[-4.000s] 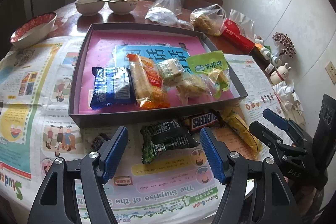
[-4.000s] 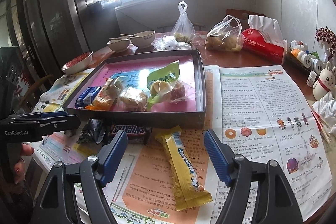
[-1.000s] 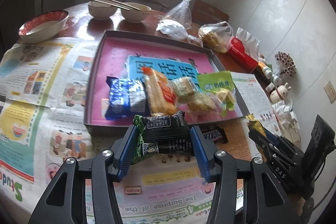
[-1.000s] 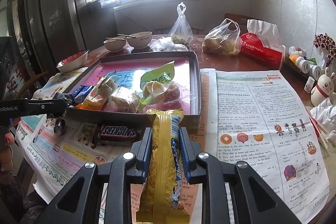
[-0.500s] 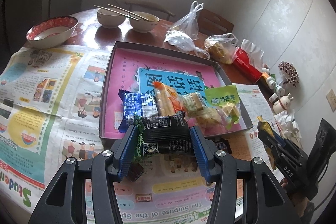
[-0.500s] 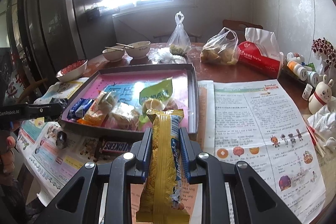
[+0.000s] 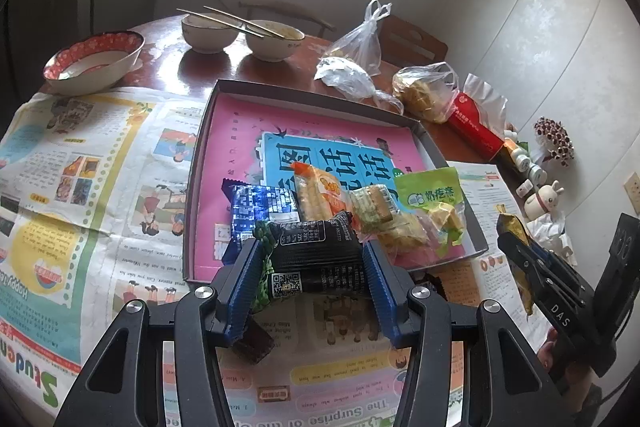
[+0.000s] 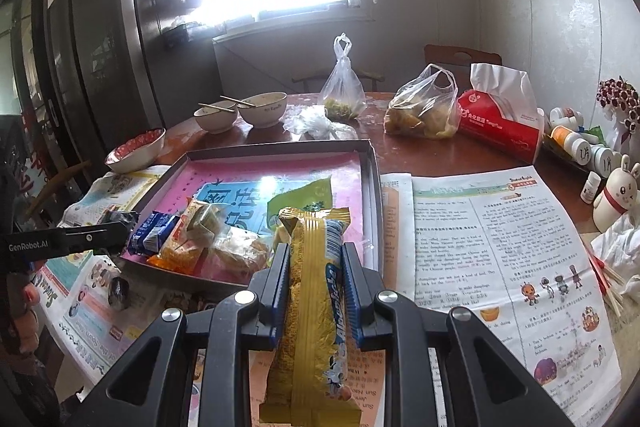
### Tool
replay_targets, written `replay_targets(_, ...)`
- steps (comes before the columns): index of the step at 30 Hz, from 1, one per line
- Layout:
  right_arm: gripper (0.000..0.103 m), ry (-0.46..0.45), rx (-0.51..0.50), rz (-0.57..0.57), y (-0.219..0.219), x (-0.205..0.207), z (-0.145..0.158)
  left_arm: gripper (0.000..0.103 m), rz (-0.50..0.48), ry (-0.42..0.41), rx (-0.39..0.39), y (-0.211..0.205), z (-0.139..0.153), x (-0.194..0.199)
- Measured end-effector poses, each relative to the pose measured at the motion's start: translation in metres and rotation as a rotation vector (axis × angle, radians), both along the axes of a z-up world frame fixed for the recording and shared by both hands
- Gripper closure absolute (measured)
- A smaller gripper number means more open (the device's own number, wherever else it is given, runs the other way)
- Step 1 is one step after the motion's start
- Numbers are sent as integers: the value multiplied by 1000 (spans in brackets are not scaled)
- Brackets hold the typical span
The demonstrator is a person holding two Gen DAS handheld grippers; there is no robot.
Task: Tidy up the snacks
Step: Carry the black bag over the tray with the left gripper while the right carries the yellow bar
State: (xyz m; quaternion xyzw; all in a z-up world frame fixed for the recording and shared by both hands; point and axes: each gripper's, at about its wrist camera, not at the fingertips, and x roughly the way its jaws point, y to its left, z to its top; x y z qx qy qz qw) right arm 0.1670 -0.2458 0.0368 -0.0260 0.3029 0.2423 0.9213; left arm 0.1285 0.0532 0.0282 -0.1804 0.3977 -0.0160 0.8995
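Note:
My left gripper (image 7: pixel 312 251) is shut on a black snack packet (image 7: pixel 316 259) and holds it above the near edge of the grey tray (image 7: pixel 200 163). The tray has a pink lining and holds a blue packet (image 7: pixel 264 207), an orange packet (image 7: pixel 320 195) and a green bag (image 7: pixel 432 195). My right gripper (image 8: pixel 316 255) is shut on a long yellow snack bar (image 8: pixel 316 307), lifted over the newspaper just before the tray's rim (image 8: pixel 374 187). In the right wrist view the left gripper (image 8: pixel 116 227) shows at the left with the black packet (image 8: pixel 120 217).
A small dark candy (image 7: pixel 252 343) lies on the newspaper (image 7: pixel 80 187) under my left gripper. Behind the tray stand three bowls (image 7: pixel 92 63), two with chopsticks, plastic bags (image 8: pixel 420 115) and a red tissue pack (image 8: pixel 500 123). Bottles and a rabbit figure (image 8: pixel 618 193) line the right edge.
Four seconds ago both grippers stood open over the packet and the bar lying on the newspaper. Now each is shut on its snack and lifted. Over the last second the right one rose slightly.

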Motion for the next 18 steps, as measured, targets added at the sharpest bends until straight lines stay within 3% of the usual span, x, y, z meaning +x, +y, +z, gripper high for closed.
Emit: replay_targets(18,78,45,23,-17,6,35,-12,49,0,30,3,2,-14,29)
